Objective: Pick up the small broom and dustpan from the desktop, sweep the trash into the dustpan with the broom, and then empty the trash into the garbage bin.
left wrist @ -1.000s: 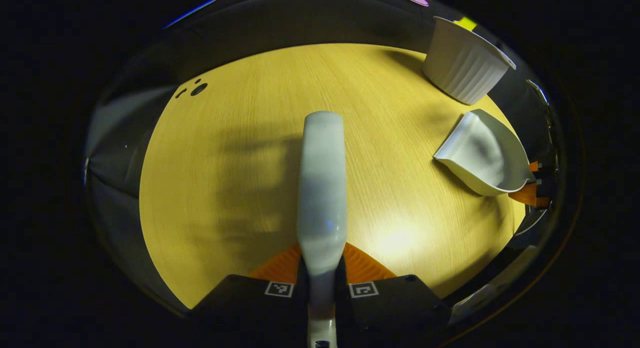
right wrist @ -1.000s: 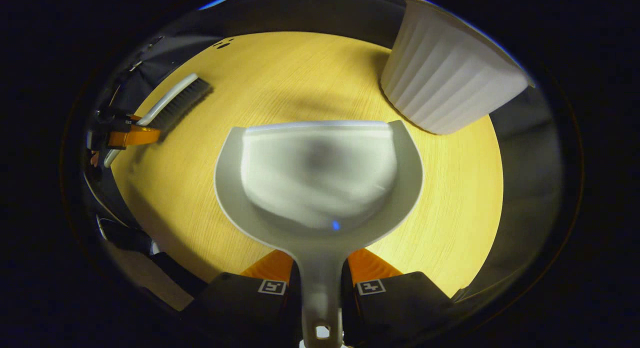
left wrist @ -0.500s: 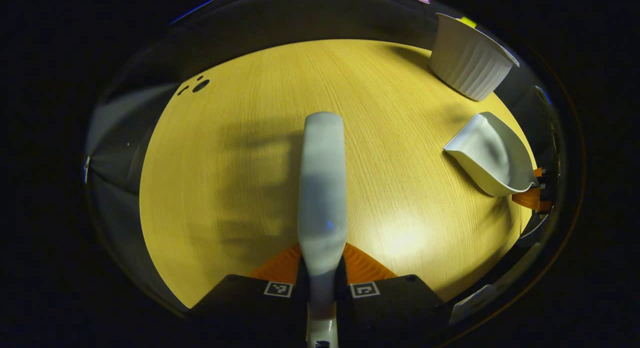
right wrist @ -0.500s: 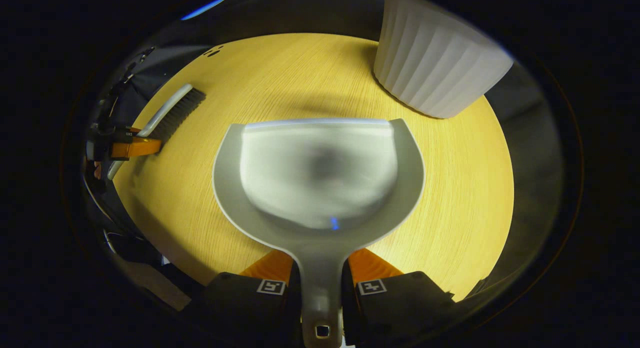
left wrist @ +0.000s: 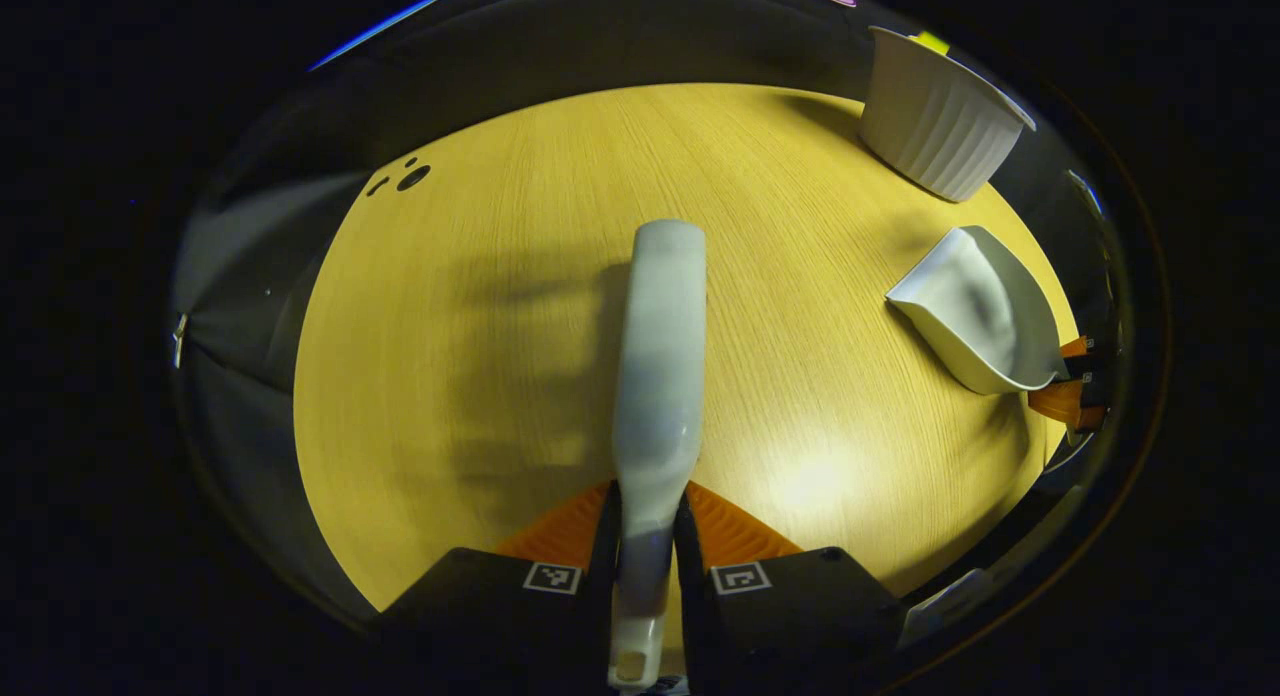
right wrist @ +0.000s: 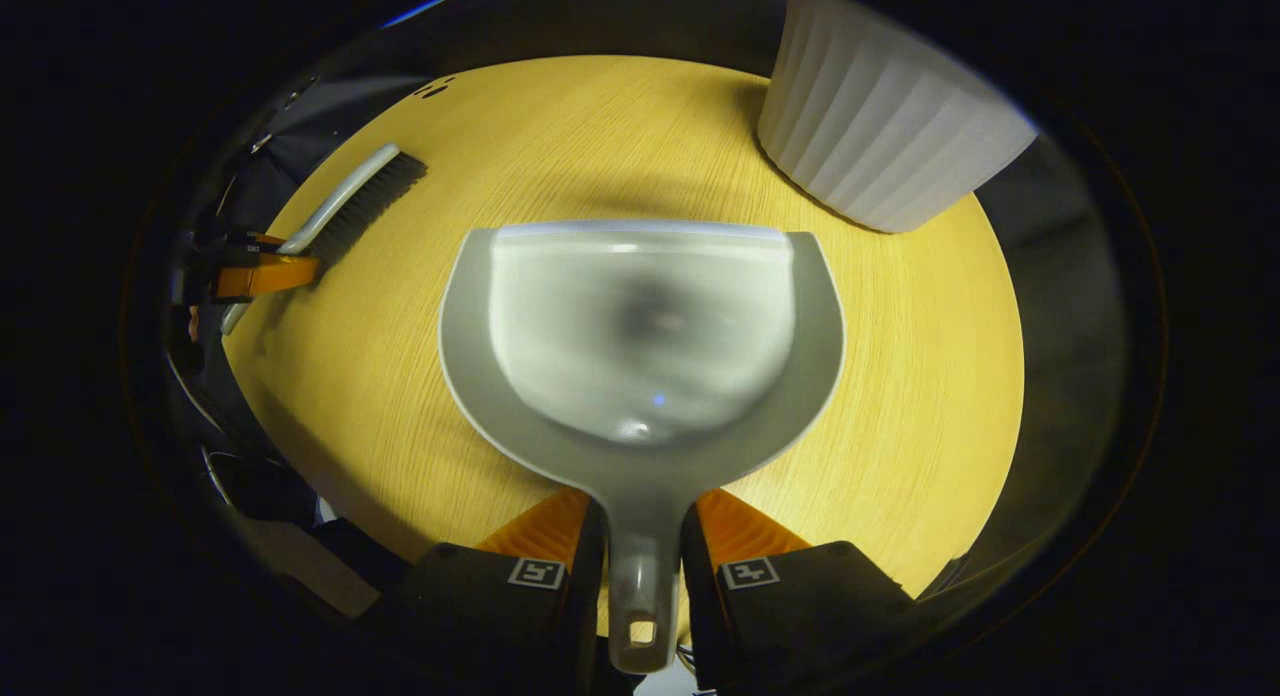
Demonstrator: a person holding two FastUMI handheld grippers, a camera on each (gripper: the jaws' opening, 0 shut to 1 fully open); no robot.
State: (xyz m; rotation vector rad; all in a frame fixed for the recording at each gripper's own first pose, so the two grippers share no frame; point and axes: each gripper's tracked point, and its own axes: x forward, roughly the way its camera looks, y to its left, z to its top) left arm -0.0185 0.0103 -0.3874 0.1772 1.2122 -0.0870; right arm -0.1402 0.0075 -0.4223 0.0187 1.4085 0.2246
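Note:
The small broom (left wrist: 660, 356) lies along the wooden table (left wrist: 480, 396), its pale back up. Its handle runs between the fingers of my left gripper (left wrist: 645, 541), which stand slightly apart from it, open. The grey dustpan (right wrist: 640, 346) rests flat on the table (right wrist: 930, 376) with its handle between the loosened fingers of my right gripper (right wrist: 640, 566). The left gripper view has the dustpan (left wrist: 975, 311) at the right with the right gripper (left wrist: 1070, 376) behind it. In the right gripper view, the broom (right wrist: 350, 201) and left gripper (right wrist: 255, 271) are at the left.
A white ribbed garbage bin (right wrist: 880, 136) stands on the table just beyond the dustpan's right corner, and appears at the far right as bin (left wrist: 935, 116). Small dark holes (left wrist: 405, 176) mark the table's far left. The table edge runs close behind both grippers.
Both handles have slid forward between the fingers, so more of each handle's end shows. The broom's tip has swung slightly right. The dustpan sits lower and flatter.

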